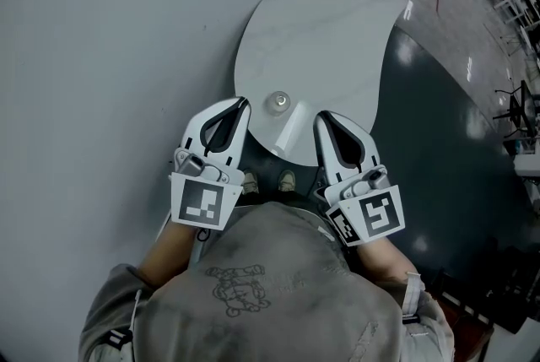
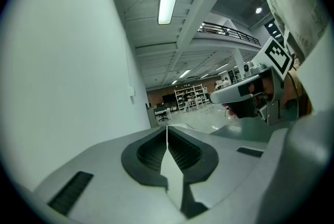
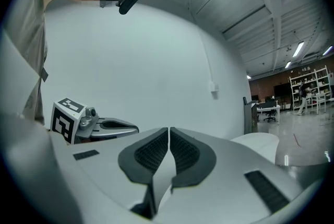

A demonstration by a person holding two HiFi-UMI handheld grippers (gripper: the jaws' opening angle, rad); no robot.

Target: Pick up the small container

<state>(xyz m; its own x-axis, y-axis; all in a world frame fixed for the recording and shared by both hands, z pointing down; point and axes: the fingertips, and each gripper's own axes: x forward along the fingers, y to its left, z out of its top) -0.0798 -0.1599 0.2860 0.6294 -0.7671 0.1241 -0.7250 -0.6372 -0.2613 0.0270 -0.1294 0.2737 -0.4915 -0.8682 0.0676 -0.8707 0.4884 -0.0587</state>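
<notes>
1. Grey sweatshirt (image 1: 270,284) is filling the bottom of the head view.
2. Just beyond it, the left gripper (image 1: 243,104) and the right gripper (image 1: 321,117) are hovering with their jaws pressed together, pinching nothing.
3. Between their tips, the small container (image 1: 278,102) is sitting near the closer edge of the white table (image 1: 329,23).
4. It is looking light, rigid and possibly slick, so gripping across its round sides seems best.

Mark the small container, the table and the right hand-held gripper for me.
small container (image 1: 277,102), head view, on its round top.
table (image 1: 329,23), head view, on the bare white top.
right hand-held gripper (image 1: 321,117), head view, at the closed jaw tips.
</notes>
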